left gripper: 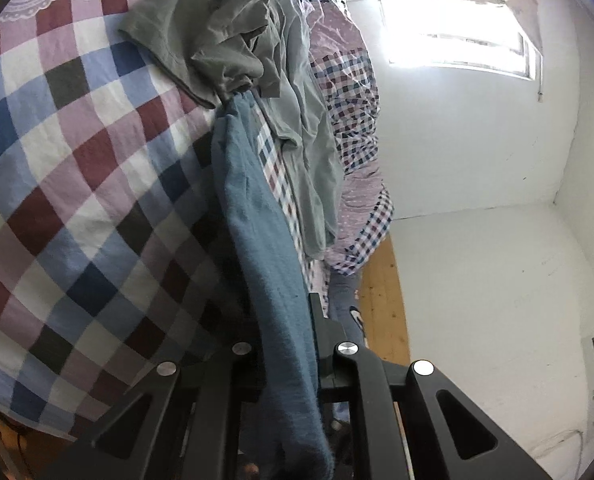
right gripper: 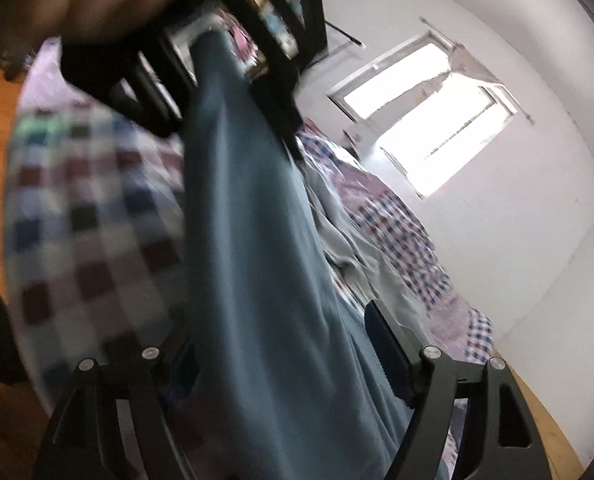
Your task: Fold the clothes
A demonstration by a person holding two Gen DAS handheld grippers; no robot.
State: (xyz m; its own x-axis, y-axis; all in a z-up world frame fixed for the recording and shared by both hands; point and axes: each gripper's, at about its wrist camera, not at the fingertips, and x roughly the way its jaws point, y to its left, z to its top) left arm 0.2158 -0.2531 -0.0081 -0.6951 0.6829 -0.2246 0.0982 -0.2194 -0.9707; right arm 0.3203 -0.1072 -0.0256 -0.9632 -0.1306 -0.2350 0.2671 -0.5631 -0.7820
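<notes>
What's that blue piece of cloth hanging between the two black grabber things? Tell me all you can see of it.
The blue garment is a soft, slightly fuzzy teal-blue fabric, plain, with no print that shows. It is bunched into a long rope-like band, stretched above the checkered bedspread. The left gripper is shut on one end. The right wrist view, blurred, shows the cloth running between the right gripper's fingers, whose hold is unclear. In the left view its far end meets the heap of grey clothes. What kind of garment it is cannot be told.

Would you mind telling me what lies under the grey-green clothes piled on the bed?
The grey-green clothes rest on the checked bedcover, with a smaller-checked quilt beside them. One end of the blue garment runs in beneath the pile; anything else under it is covered.
</notes>
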